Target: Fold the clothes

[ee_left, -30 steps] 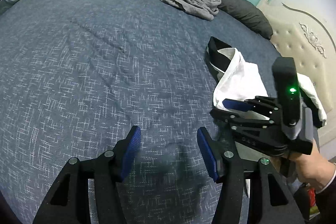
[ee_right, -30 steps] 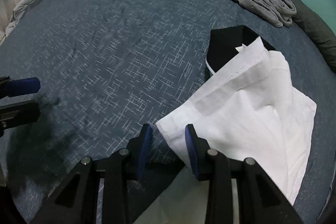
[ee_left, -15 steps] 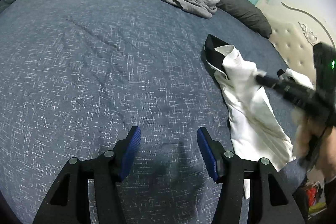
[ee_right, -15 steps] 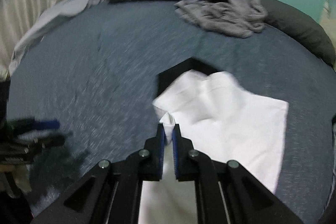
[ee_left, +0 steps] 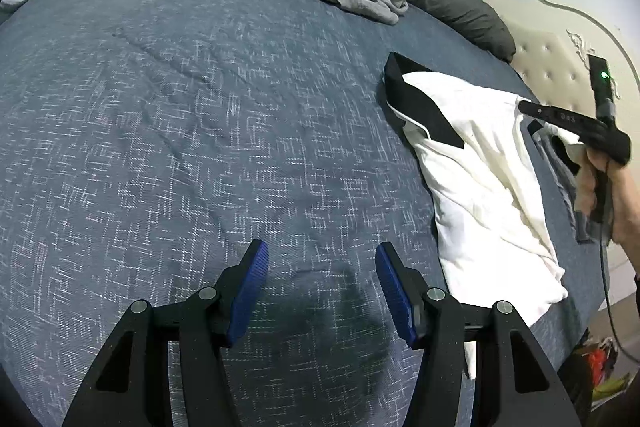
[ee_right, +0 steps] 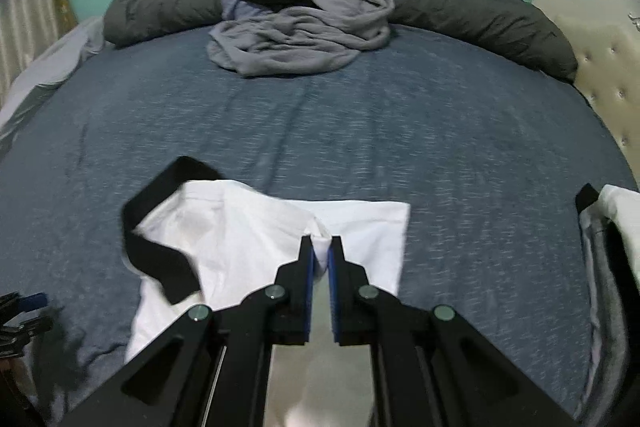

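Observation:
A white shirt with black trim (ee_left: 486, 167) lies on the right part of the blue bedspread (ee_left: 180, 131). In the right wrist view the same white shirt (ee_right: 248, 231) spreads in front of my right gripper (ee_right: 320, 241), which is shut on a pinched fold of its white cloth. The right gripper also shows in the left wrist view (ee_left: 536, 111), held by a hand at the far right above the shirt. My left gripper (ee_left: 320, 283) hovers over bare bedspread left of the shirt, open with nothing between its blue pads.
A crumpled grey garment pile (ee_right: 300, 31) lies at the far side of the bed against dark grey pillows (ee_right: 480, 15). More folded cloth (ee_right: 616, 227) sits at the right edge. A padded cream headboard (ee_left: 556, 67) borders the bed.
The right gripper shut on the shirt's edge and pulled it up and to the right, spreading the cloth. The left gripper stayed open over the bedspread.

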